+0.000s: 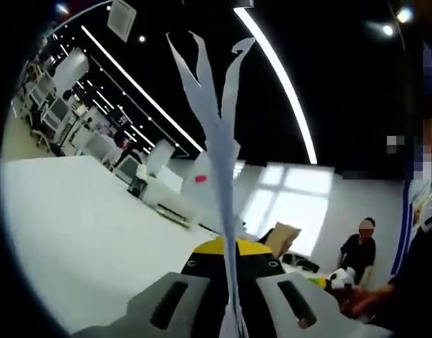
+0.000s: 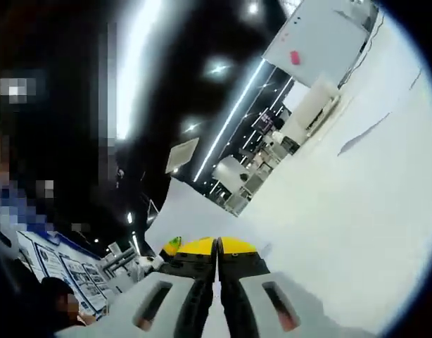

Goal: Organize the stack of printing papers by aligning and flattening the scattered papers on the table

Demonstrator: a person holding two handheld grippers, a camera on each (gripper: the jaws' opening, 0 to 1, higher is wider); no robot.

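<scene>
Both grippers, left (image 1: 233, 264) and right (image 2: 217, 262), pinch the paper stack (image 1: 217, 134) edge-on above the white table (image 1: 75, 225)

No legible text, label, brand or number appears in either view; the wall posters (image 2: 58, 271) at lower left carry print too small and blurred to read.

Long ceiling light strips (image 1: 279, 77) run across a dark ceiling above an open office with rows of desks and monitors (image 1: 54, 105). A seated person in black (image 1: 358, 255) is near a tilted cardboard box (image 1: 281, 239), beside bright windows (image 1: 286, 190). In the right gripper view, posters (image 2: 58, 271) hang on a wall.
</scene>
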